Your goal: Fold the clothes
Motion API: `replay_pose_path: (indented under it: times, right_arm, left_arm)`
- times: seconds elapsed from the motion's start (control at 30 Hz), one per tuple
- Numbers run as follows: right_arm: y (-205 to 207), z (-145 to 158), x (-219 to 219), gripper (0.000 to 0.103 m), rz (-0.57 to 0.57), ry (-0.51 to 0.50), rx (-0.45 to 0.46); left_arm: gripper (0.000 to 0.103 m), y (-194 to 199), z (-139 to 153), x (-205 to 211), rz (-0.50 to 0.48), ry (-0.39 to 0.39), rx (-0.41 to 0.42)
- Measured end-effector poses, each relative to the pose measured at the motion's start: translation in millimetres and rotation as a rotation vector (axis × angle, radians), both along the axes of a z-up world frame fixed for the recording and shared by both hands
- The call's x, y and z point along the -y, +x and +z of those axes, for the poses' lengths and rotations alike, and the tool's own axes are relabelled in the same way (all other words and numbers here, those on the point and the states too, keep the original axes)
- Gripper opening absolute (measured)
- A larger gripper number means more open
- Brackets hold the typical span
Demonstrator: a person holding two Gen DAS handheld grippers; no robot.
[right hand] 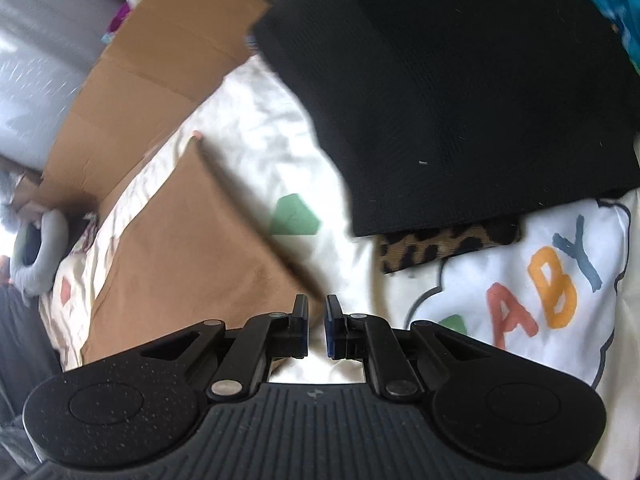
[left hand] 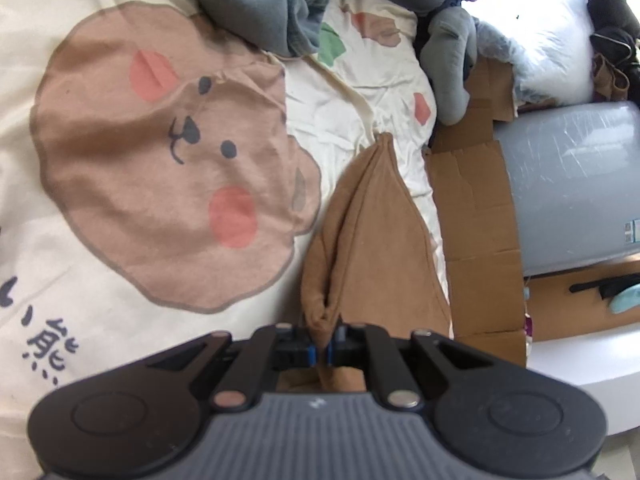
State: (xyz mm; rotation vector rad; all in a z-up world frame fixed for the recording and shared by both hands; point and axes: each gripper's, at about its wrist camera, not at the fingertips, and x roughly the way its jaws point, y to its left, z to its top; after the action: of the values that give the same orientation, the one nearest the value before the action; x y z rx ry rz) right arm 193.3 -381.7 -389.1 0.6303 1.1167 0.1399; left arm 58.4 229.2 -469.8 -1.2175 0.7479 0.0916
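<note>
Left wrist view: we list the left claw (left hand: 323, 346), its jaws pinched tight on a fold of the brown cloth (left hand: 368, 240), which runs forward from the pads as a narrow, creased wedge tapering to a point. Under it we note the cream sheet (left hand: 352, 108) of the bed, printed with a large brown bear face (left hand: 168, 160) with pink cheeks and with dark characters at the lower left. At the top we record a grey-blue garment (left hand: 260, 4) in a heap, touching the sheet. Right of the bed we enter flattened cardboard (left hand: 476, 216), a grey sock (left hand: 452, 68) hanging over its upper edge, and a pale grey bag (left hand: 572, 176) wrapped in shiny film. Right wrist view: we list the right claw (right hand: 317, 326), its jaws narrowly apart with nothing between them and only sheet (right hand: 256, 120) showing in the gap; we cannot tell whether it touches the bed. The brown cloth (right hand: 192, 240) lies flat just left of the claw, its near corner beside the left finger. Ahead and right we note a folded black garment (right hand: 460, 92) resting on a leopard-print piece (right hand: 448, 248), of which only an edge shows. Lower right, the sheet bears coloured letters (right hand: 548, 284). Cardboard (right hand: 160, 52) and the grey bag (right hand: 44, 64) fill the upper left; the picture is somewhat blurred.
</note>
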Motion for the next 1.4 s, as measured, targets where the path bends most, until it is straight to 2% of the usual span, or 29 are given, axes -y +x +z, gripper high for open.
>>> replay_pose_path:
  times: [0.1,0.17,0.33,0.47,0.67,1.1,1.4]
  right_arm:
    - [3.4,13.7,-20.9,0.008,0.081,-0.029,0.023]
    - [9.7,20.4,-42.2,0.008,0.133,-0.084,0.040]
    - [19.7,28.5,-92.0,0.008,0.287,-0.125,0.032]
    - [27.3,31.7,-136.0,0.008,0.358,-0.130,0.022]
    - [33.9,38.8,-196.7,0.008,0.483,-0.145,0.057]
    - [15.6,17.3,-284.9,0.008,0.622,-0.200,0.013]
    - [-13.5,-0.7,-304.5,0.008,0.762,-0.238,-0.033]
  left_arm:
    - [0.006,-0.7,-2.9,-0.1,0.003,-0.011,0.003]
    - [0.006,-0.5,-2.0,-1.0,-0.003,-0.014,0.011]
    - [0.006,1.5,-1.0,-2.7,-0.030,-0.013,0.014]
    - [0.006,0.6,-3.6,-2.9,-0.030,-0.014,0.022]
    - [0.006,-4.1,-7.8,-1.3,-0.006,-0.034,0.028]
    - [0.006,-2.3,-9.2,-5.2,-0.014,-0.056,0.024]
    - [0.006,6.6,-5.2,-7.3,-0.037,-0.046,0.023]
